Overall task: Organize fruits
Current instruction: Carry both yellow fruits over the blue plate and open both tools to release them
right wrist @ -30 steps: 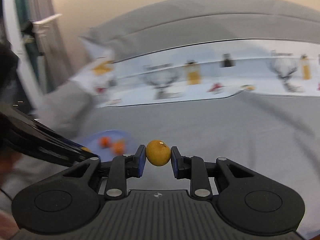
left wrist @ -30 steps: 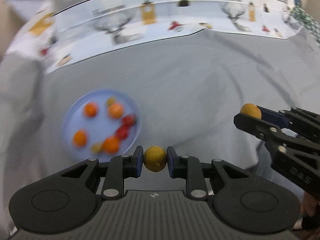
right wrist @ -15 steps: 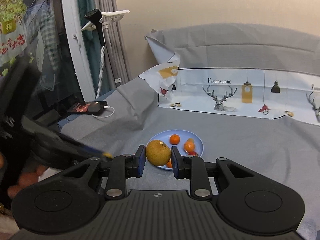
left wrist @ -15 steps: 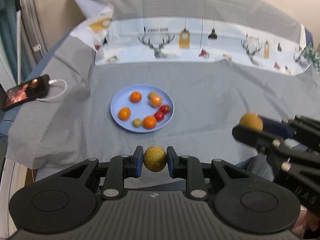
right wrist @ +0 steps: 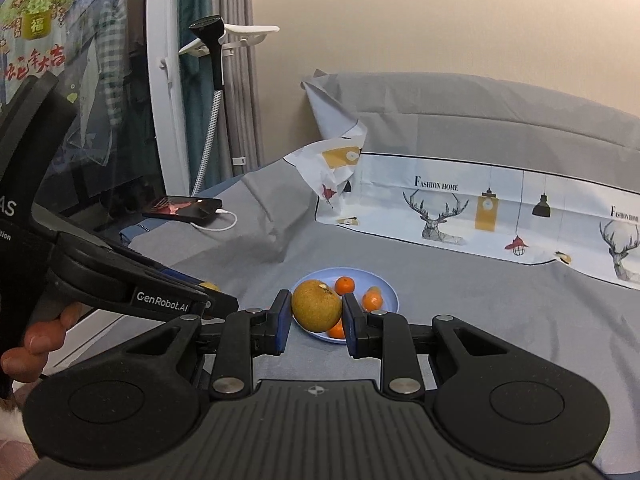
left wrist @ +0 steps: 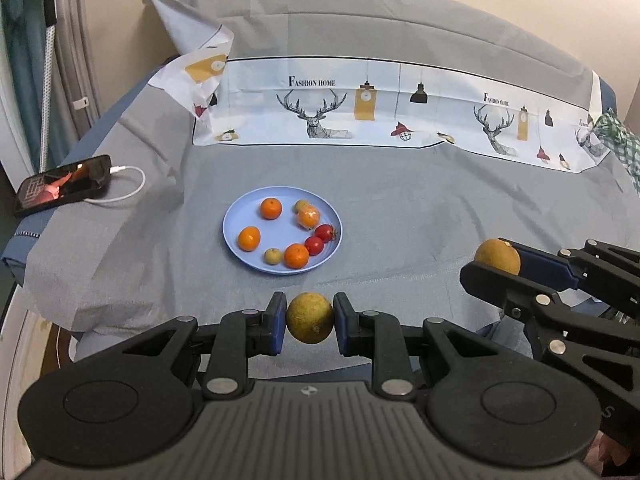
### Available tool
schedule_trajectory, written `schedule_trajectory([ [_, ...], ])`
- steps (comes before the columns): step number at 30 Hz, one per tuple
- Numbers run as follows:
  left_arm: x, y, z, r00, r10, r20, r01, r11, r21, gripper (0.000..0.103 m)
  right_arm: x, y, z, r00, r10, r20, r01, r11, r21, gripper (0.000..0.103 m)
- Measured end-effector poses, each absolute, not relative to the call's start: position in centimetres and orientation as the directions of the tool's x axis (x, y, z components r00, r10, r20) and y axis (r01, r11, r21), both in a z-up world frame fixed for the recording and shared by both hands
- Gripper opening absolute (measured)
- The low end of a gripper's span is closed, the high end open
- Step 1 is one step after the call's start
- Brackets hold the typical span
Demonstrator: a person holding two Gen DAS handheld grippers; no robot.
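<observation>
Left claw (left wrist: 310,324) clamped on round yellow-green fruit (left wrist: 309,323); right claw (right wrist: 316,312) gripping round brownish-yellow fruit (right wrist: 317,311), near of round blue plastic plate (left wrist: 240,220).

A phone (left wrist: 64,190) with a white cable (left wrist: 128,184) lies on the grey sheet (left wrist: 440,208), near a deer-print cloth (left wrist: 380,112).

Two yellowish round fruits (left wrist: 309,323) (right wrist: 317,310) held above the cloth; smaller fruits lie on the blue plate (left wrist: 240,222).
</observation>
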State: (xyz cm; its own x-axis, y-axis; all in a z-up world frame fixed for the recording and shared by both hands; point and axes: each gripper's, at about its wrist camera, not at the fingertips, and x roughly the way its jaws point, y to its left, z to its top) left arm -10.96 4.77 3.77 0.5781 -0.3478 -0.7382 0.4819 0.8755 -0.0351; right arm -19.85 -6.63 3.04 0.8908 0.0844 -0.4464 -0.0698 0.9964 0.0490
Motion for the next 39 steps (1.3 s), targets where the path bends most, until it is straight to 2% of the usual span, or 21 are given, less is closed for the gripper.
schedule_trajectory([
  [22,-5.9,4.0,1.8,0.524,-0.331,-0.784,0.466,0.883,-0.061,0.027,-16.6,-7.1,1.5,0.841,0.071,-0.537,-0.062,0.997,0.035,0.028],
  [33,2.6,2.8,-0.3,0.445,-0.274,-0.852,0.392,0.915,-0.090,0.027,-9.6,-9.5,-1.3,0.785,0.079,-0.614,-0.025,0.995,0.096,0.028],
  [39,7.8,0.5,-2.5,0.428,-0.249,-0.868,0.399,0.915,-0.066,0.027,-4.3,-10.7,-3.8,0.757,0.080,-0.649,-0.023,0.995,0.096,0.028],
])
